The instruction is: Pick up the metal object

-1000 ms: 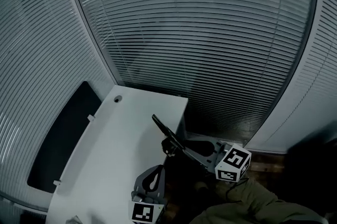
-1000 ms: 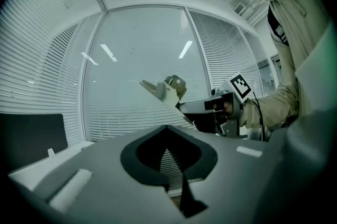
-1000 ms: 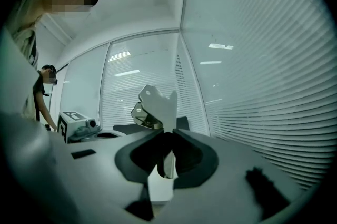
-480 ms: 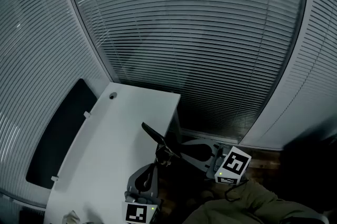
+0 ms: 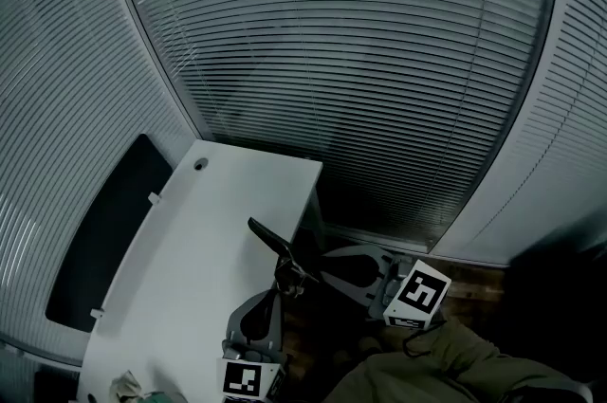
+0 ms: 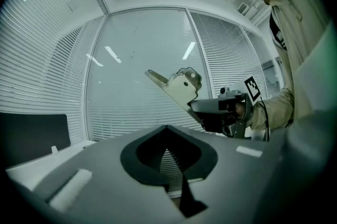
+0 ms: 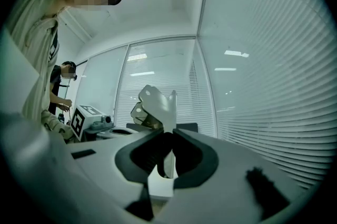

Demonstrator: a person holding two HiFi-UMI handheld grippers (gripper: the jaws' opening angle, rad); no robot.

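Note:
The metal object (image 5: pixel 273 247) is a long flat bracket with a hinged plate at one end. It hangs above the white table's (image 5: pixel 190 240) right edge, slanting up to the left. My right gripper (image 5: pixel 302 276) is shut on its lower end. In the right gripper view the pale strip (image 7: pixel 167 112) stands clamped between the jaw tips, with the hinged plate above them. My left gripper (image 5: pixel 275 293) sits just below the object with its jaws together and nothing in them. The left gripper view looks up at the held object (image 6: pixel 179 88) and the right gripper (image 6: pixel 218 112).
Window blinds (image 5: pixel 360 60) close off the far side. A dark panel (image 5: pixel 104 240) runs along the table's left side. The table has a round cable hole (image 5: pixel 200 164) at its far corner, and something crumpled (image 5: pixel 128 387) lies at its near end. My trouser leg (image 5: pixel 446 373) fills the lower right.
The right gripper and the metal object have drifted left in the head view, closer to the left gripper. The grip looks the same.

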